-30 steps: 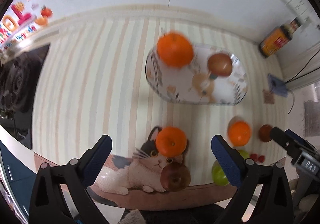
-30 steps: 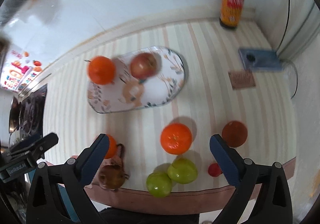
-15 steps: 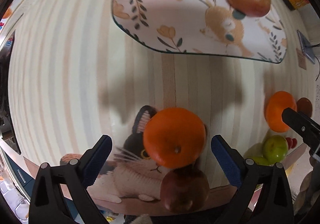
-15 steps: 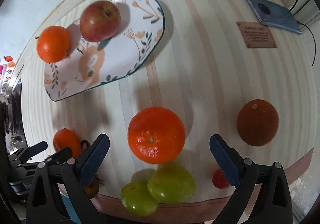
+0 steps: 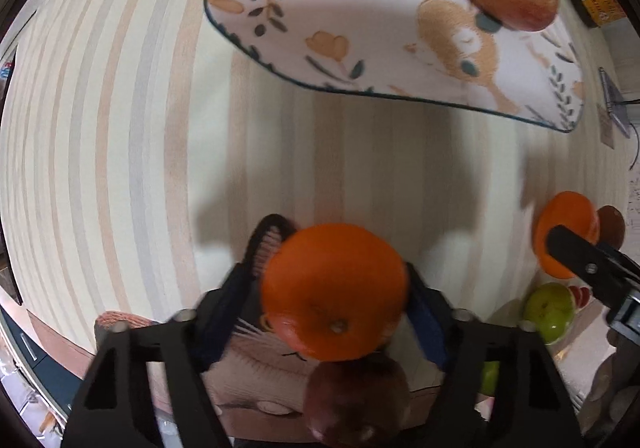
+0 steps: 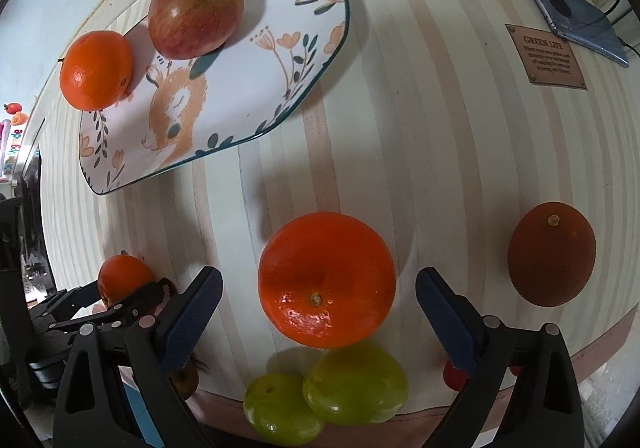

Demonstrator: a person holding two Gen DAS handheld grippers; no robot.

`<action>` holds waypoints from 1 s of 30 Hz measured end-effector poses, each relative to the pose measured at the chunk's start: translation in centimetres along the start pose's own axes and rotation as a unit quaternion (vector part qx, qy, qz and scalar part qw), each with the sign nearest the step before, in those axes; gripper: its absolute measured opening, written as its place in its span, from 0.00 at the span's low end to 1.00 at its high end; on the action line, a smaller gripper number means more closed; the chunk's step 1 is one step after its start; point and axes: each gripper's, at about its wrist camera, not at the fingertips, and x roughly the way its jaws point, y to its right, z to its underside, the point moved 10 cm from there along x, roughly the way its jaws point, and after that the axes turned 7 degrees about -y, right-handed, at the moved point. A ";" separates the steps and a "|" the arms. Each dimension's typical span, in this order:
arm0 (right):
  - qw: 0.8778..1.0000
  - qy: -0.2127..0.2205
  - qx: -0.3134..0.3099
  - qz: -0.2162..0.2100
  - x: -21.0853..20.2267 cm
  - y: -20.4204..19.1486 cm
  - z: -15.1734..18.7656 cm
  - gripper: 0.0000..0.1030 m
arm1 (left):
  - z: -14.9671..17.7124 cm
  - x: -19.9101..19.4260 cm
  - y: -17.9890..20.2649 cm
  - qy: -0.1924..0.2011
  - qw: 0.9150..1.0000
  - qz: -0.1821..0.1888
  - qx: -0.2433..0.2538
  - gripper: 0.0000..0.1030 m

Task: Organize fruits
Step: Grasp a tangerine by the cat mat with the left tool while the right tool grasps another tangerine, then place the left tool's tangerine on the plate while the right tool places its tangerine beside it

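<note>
My left gripper (image 5: 334,300) is shut on an orange (image 5: 334,290) that sits on the striped cloth; it also shows in the right wrist view (image 6: 122,276). A dark reddish fruit (image 5: 358,400) lies just in front of it. My right gripper (image 6: 320,300) is open, its fingers on either side of a second orange (image 6: 326,280) without touching it. The patterned plate (image 6: 248,88) farther back holds an orange (image 6: 96,70) and a red apple (image 6: 196,12).
Two green fruits (image 6: 332,396) lie at the cloth's near edge below the right gripper. A brown fruit (image 6: 552,260) sits to its right, a small red fruit (image 6: 452,376) beside its right finger. A phone (image 6: 576,18) and a leather tag (image 6: 546,56) lie far right.
Both grippers came down toward the table. The left gripper closed from open onto its orange. The right gripper stayed open and now brackets the second orange.
</note>
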 end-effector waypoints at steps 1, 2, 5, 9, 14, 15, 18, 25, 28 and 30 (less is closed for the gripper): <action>1.000 0.000 -0.002 0.003 0.1 0.0 0.0 0.91 | 0.0 -0.1 0.2 0.003 1.000 -0.005 0.003 0.60; 1.000 -0.001 -0.003 0.005 0.1 0.0 0.0 0.88 | 0.0 -0.2 0.2 0.004 1.000 -0.012 0.005 0.60; 1.000 -0.003 -0.003 0.008 0.5 -0.2 0.0 0.78 | 0.1 0.0 0.4 0.009 1.000 -0.016 0.006 0.60; 1.000 0.002 -0.003 0.008 0.5 -0.4 -0.1 0.66 | 0.0 -0.2 0.1 0.013 1.000 -0.016 0.001 0.60; 1.000 0.006 -0.005 0.003 0.1 0.2 -0.2 0.66 | 0.1 -1.5 -1.5 0.023 1.000 -0.014 -0.002 0.60; 1.000 0.007 -0.007 0.004 0.1 0.2 -0.2 0.66 | 0.1 -2.0 -1.5 0.026 1.000 -0.013 -0.001 0.60; 1.000 0.011 -0.010 0.005 -0.1 0.2 0.0 0.66 | -0.3 -3.4 -1.3 0.036 0.999 -0.008 0.000 0.60; 0.999 0.032 -0.024 -0.025 -2.5 -2.0 -0.2 0.65 | -1.9 -8.5 -0.9 0.074 0.997 0.034 -0.002 0.60; 0.997 0.049 -0.035 -0.043 -4.4 -4.0 -1.0 0.65 | -3.5 -10.7 -1.1 0.087 0.995 0.048 -0.005 0.60; 0.996 0.057 -0.045 -0.053 -5.5 -5.5 -1.9 0.65 | -4.8 -11.7 -1.3 0.096 0.994 0.051 -0.009 0.60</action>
